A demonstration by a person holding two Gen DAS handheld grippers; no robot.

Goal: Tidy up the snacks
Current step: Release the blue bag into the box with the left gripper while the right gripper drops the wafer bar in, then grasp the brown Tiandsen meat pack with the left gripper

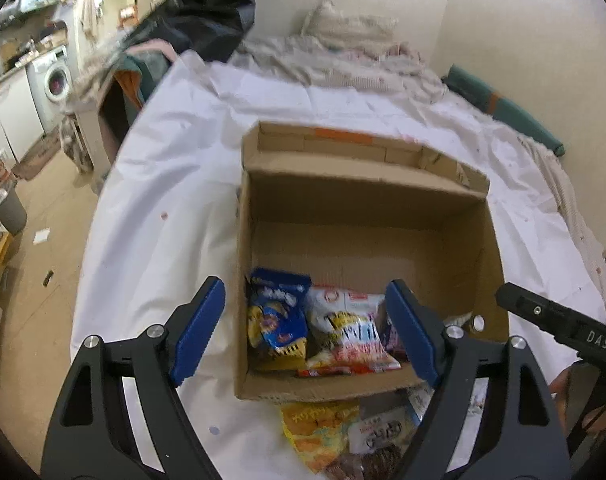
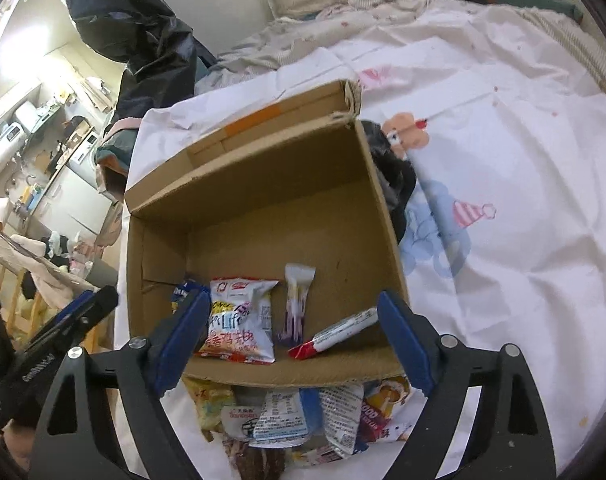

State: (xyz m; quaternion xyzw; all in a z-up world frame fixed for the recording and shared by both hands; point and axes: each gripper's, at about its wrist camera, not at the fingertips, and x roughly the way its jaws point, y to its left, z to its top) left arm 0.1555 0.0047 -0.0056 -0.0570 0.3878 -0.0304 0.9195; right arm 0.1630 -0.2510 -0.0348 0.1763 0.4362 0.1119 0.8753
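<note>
Loose snack packets [image 2: 299, 420] lie in a heap on the white sheet [image 2: 503, 280], just outside the near wall of the cardboard box [image 2: 263, 216]. Box already holds several: blue bag [image 1: 279, 312], white-and-red bag [image 2: 241, 320], purple sachet [image 2: 297, 304], red-tipped stick [image 2: 339, 334]. My right gripper [image 2: 291, 340] hangs over the near wall, jaws apart, nothing between the pads. Left gripper [image 1: 307, 328] same, spread wide, empty. Heap sits below and behind both tips, more squarely under the right, so I'd judge right pulls back and dips first.
</note>
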